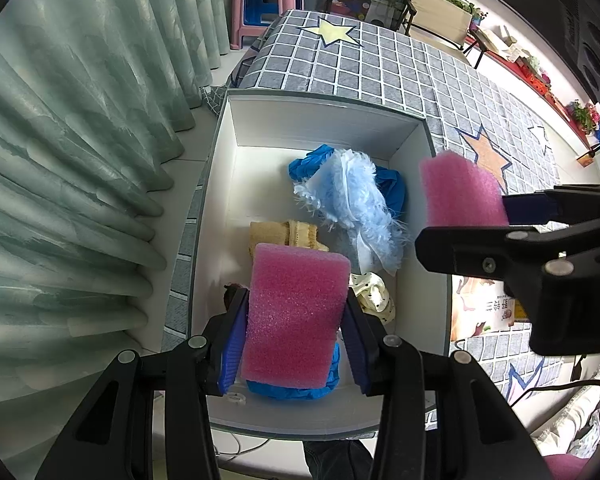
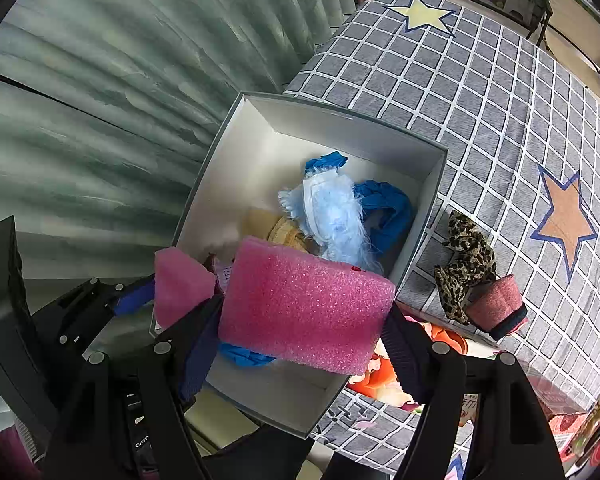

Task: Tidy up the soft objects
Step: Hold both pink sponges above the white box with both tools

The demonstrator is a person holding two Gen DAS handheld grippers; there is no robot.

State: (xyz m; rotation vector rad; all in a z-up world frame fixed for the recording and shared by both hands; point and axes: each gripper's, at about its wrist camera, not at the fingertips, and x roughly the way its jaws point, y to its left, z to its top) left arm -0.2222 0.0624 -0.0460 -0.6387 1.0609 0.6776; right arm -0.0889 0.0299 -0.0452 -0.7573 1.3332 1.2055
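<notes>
Left wrist view looks down into a white box (image 1: 228,200) that sits on a bench covered by a grey checked cloth with stars (image 1: 380,60). My left hand-held gripper (image 1: 296,320) is pinching a pink foam block (image 1: 296,312) between its blue pads (image 1: 232,352), and the block hangs over the near part of the box. Under it lies a blue cloth (image 1: 292,390). Farther in are a fluffy light-blue piece (image 1: 364,204) lying over another blue cloth (image 1: 392,188), a folded yellow cloth (image 1: 284,232) and a cream dotted cloth (image 1: 374,294). At the right edge of this view my right hand-held gripper (image 1: 508,208) comes in from the side, pinching a second pink foam block (image 1: 460,192) above the right wall of the box.

Right wrist view shows that second foam block (image 2: 304,308) squeezed between the gripper's fingers (image 2: 404,360), over the near right corner of the box (image 2: 420,216). On the cloth (image 2: 480,92) to the right of the box lie a leopard-print cloth (image 2: 464,260) and, touching it, a dark pink roll (image 2: 496,306). Green curtains (image 2: 100,100) hang to the left.
</notes>
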